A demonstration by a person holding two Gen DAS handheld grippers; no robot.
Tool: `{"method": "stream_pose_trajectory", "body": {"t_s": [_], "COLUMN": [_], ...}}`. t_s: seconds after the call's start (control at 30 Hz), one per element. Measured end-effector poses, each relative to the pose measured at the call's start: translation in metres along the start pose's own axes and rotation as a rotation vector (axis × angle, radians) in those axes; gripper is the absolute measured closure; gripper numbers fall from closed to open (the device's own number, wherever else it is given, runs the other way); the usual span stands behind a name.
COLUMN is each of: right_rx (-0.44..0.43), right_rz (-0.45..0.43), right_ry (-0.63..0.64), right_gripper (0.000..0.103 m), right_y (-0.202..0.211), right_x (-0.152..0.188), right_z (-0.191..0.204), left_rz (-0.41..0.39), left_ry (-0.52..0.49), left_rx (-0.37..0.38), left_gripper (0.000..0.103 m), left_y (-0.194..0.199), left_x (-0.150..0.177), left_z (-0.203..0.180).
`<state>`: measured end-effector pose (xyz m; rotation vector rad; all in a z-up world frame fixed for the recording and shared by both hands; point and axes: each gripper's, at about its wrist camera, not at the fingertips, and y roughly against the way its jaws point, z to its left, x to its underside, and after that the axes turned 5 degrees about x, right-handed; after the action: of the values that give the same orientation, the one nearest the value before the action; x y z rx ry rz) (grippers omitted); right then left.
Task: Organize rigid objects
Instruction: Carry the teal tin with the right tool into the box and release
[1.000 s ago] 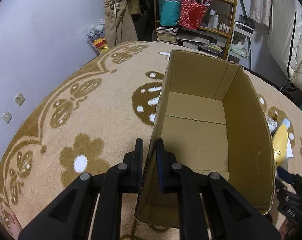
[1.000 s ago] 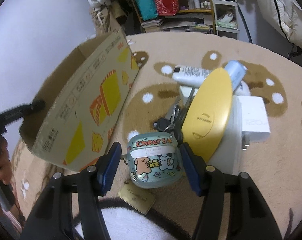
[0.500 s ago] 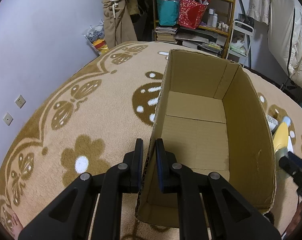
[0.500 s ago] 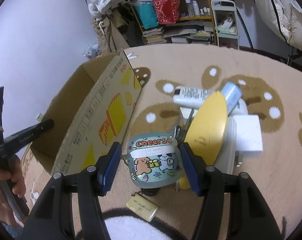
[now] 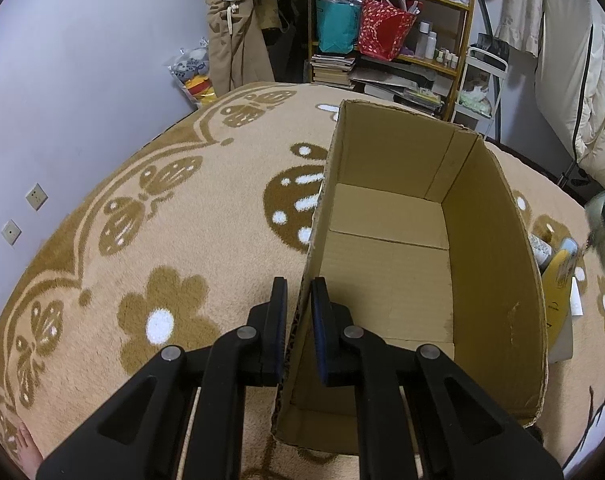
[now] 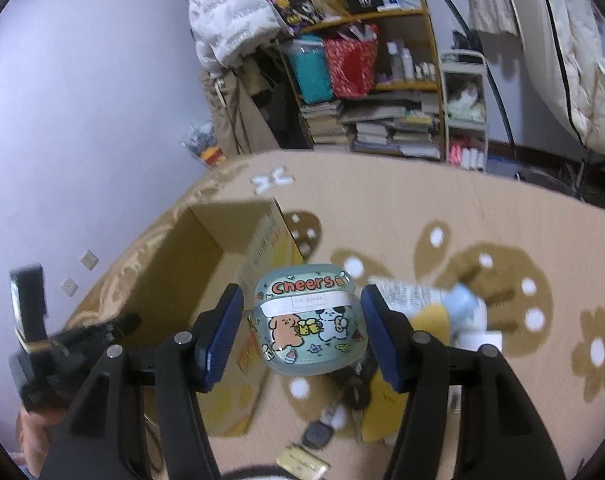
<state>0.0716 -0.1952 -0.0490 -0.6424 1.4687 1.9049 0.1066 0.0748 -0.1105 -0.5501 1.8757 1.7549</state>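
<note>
Now the right gripper (image 6: pixel 302 330) carries the clamped Cheers case (image 6: pixel 310 322) above the carpet (image 6: pixel 482 216); next, lower it inside the cardboard box (image 5: pixel 414 272), whose wall the left gripper (image 5: pixel 298 312) pinches narrowly.

- left gripper (image 5: pixel 298 312): black plastic arms, triangular cut-outs; round silver pivot screws; dark blue ribbed pads
- right gripper (image 6: pixel 300 334): same black frame, silver screws; blue ribbed pads (image 6: pixel 222 336) brighter, flat, rectangular
</note>
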Motion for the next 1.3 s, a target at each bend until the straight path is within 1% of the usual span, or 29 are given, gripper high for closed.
{"method": "stream_pose_trajectory", "body": {"t_s": [0.1, 0.23, 0.33, 0.43, 0.57, 0.7, 0.8, 0.9, 1.0, 1.13, 1.3], "right_rx": [-0.009, -0.045, -0.062, -0.102, -0.133, -0.149, -0.151, -0.144, -0.139, -0.144, -0.162], "right_rz": [-0.014, -0.047, -0.055, -0.054, -0.025, 0.018, 0.044, 0.069, 0.055, 0.056, 0.057], "right_ry": [0.011, 0.025, 0.049, 0.047, 0.046, 0.079, 0.084, 0.095, 0.121, 0.118, 0.164], "right_gripper": [0.038, 0.038, 0.038, 0.038, 0.038, 0.038, 0.038, 0.038, 0.038, 0.038, 0.038], "right_y": [-0.001, 0.000, -0.004, -0.008, -0.017, -0.029, -0.037, -0.045, -0.042, -0.041, -0.041], "right_x": [-0.009, -0.022, -0.028, -0.031, -0.026, -0.009, 0.002, 0.013, 0.017, 0.013, 0.015], "right_z": [0.007, 0.021, 0.035, 0.047, 0.061, 0.071, 0.072, 0.073, 0.073, 0.075, 0.089], "left_rz": [-0.003, -0.006, -0.008, -0.009, -0.011, -0.011, -0.015, -0.019, -0.022, -0.022, -0.024], "left_ry": [0.001, -0.002, 0.002, 0.004, 0.008, 0.007, 0.004, 0.022, 0.012, 0.013, 0.027], "left_rx": [0.000, -0.001, 0.005, 0.002, 0.005, 0.003, -0.003, -0.001, -0.008, -0.010, 0.004], "left_gripper": [0.092, 0.092, 0.092, 0.092, 0.092, 0.093, 0.092, 0.092, 0.092, 0.092, 0.093], "left_y": [0.000, 0.001, 0.001, 0.002, 0.002, 0.002, 0.003, 0.004, 0.004, 0.004, 0.004], "left_x": [0.001, 0.001, 0.002, 0.002, 0.002, 0.002, 0.002, 0.001, 0.000, 0.000, 0.000], "left_z": [-0.001, -0.001, -0.001, 0.000, 0.002, 0.001, 0.002, 0.004, 0.002, 0.002, 0.003]}}
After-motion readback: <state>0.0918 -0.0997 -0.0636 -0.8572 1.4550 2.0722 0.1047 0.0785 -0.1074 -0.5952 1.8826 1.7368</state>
